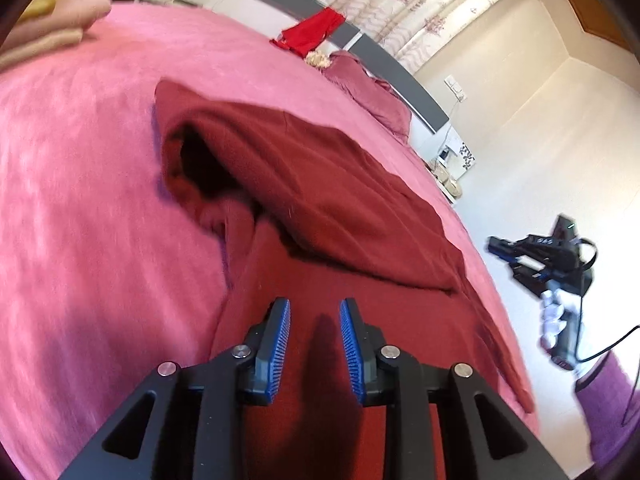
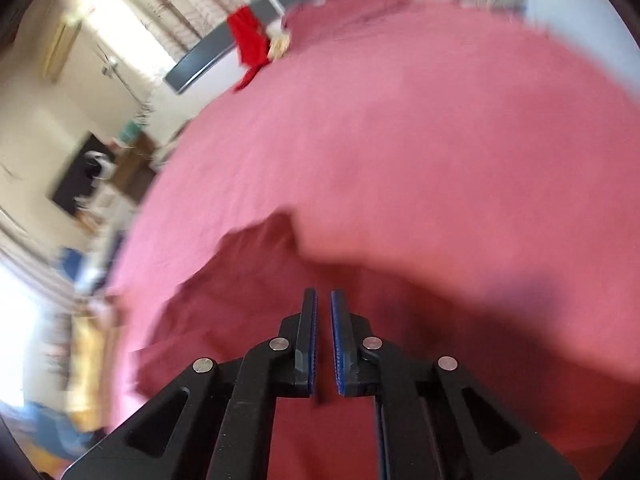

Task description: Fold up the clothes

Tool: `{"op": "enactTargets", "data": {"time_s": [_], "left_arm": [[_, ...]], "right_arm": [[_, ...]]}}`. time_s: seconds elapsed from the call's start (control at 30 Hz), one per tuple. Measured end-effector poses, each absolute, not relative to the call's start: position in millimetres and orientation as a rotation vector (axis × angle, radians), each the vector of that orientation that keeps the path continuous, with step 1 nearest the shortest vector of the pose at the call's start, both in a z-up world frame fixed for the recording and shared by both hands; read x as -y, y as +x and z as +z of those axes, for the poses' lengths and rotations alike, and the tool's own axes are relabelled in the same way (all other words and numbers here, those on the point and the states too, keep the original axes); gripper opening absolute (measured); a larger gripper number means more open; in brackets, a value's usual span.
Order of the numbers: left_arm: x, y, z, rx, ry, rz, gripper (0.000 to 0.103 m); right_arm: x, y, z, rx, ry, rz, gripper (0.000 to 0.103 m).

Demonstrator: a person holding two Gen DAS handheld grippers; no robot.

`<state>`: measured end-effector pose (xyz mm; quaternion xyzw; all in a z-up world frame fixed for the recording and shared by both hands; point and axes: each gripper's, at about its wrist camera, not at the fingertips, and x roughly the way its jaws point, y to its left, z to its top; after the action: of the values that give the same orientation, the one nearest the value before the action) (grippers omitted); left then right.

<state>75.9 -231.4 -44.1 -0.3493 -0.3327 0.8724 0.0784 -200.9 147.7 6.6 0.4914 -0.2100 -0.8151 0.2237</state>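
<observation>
Dark red garment half-folded on the pink bed, both grippers empty above it.

From my left gripper (image 1: pixel 315 346), fingers parted with nothing between them, I look down on the dark red garment (image 1: pixel 320 200) lying on the pink bedspread (image 1: pixel 100 200). It looks to me like a soft, light knit that will sag and drape, so I'd pinch it at a corner or along the hem, not mid-panel. Its long axis runs from just under my fingers away toward the headboard (image 1: pixel 360 44), with one layer already turned over and a dark opening on the left side. Further right, my right gripper (image 2: pixel 323 340) has its fingers nearly together with a thin gap, holding nothing, pointed down at the blurred near edge of the garment.
</observation>
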Motion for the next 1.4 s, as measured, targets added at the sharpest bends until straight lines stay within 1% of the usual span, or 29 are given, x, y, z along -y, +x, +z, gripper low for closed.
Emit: {"op": "enactTargets", "data": {"time_s": [0.03, 0.07, 0.1, 0.23, 0.33, 0.37, 0.4, 0.43, 0.53, 0.67, 0.77, 0.83, 0.87, 0.97, 1.03, 1.1, 1.13, 1.17, 1.2, 1.23, 1.27, 1.4], "left_arm": [[231, 80, -46, 1.019, -1.051, 2.590, 0.026], [231, 87, -47, 1.023, -1.046, 2.580, 0.026], [231, 94, -49, 1.027, -1.042, 2.570, 0.026], [234, 114, -53, 1.043, -0.999, 2.548, 0.026], [238, 117, -56, 1.063, -0.983, 2.537, 0.026], [237, 116, -57, 1.059, -0.986, 2.539, 0.026], [237, 116, -57, 1.050, -0.984, 2.546, 0.026], [236, 117, -57, 1.044, -0.982, 2.551, 0.026], [237, 117, -58, 1.048, -0.981, 2.548, 0.026], [232, 114, -54, 1.016, -0.995, 2.571, 0.026], [229, 114, -53, 0.993, -1.010, 2.586, 0.027], [228, 113, -50, 0.986, -1.035, 2.586, 0.027], [228, 113, -49, 0.987, -1.052, 2.582, 0.027], [228, 114, -44, 0.992, -1.107, 2.544, 0.027], [233, 122, -40, 1.003, -1.125, 2.515, 0.027], [241, 135, -34, 1.013, -1.129, 2.499, 0.027], [248, 145, -32, 1.022, -1.111, 2.521, 0.028], [255, 156, -31, 1.031, -1.094, 2.542, 0.028], [263, 166, -31, 1.044, -1.095, 2.568, 0.028], [271, 177, -32, 1.057, -1.096, 2.594, 0.028], [278, 185, -36, 1.073, -1.111, 2.602, 0.028], [295, 215, -48, 1.156, -1.144, 2.610, 0.028]], "right_arm": [[-142, -198, -4, 0.578, 1.393, -2.201, 0.024], [-133, -196, -12, 0.532, 1.426, -2.198, 0.039], [-127, -193, -18, 0.498, 1.436, -2.207, 0.048], [-106, -198, -41, 0.472, 1.459, -2.165, 0.048], [-79, -197, -50, 0.350, 1.494, -2.165, 0.050], [-70, -195, -49, 0.297, 1.480, -2.173, 0.038], [-65, -192, -44, 0.269, 1.460, -2.172, 0.006], [-61, -189, -38, 0.254, 1.440, -2.168, 0.007], [-60, -182, -12, 0.216, 1.358, -2.203, 0.007], [-101, -182, 32, 0.226, 1.247, -2.363, 0.007], [-143, -192, 36, 0.258, 1.285, -2.457, 0.007], [-159, -201, 20, 0.281, 1.378, -2.437, 0.007], [-164, -207, 5, 0.290, 1.457, -2.401, 0.011], [-174, -213, -28, 0.321, 1.590, -2.337, 0.017], [-181, -207, -20, 0.322, 1.554, -2.433, 0.022], [-188, -194, 0, 0.295, 1.480, -2.610, 0.030], [-192, -182, 16, 0.255, 1.425, -2.752, 0.035], [-195, -172, 28, 0.271, 1.364, -2.829, 0.048], [-192, -159, 36, 0.335, 1.303, -2.803, 0.054], [-187, -147, 44, 0.404, 1.243, -2.740, 0.054], [-172, -135, 46, 0.406, 1.231, -2.644, 0.055], [-89, -87, 36, 0.299, 1.272, -2.209, 0.055]]}}
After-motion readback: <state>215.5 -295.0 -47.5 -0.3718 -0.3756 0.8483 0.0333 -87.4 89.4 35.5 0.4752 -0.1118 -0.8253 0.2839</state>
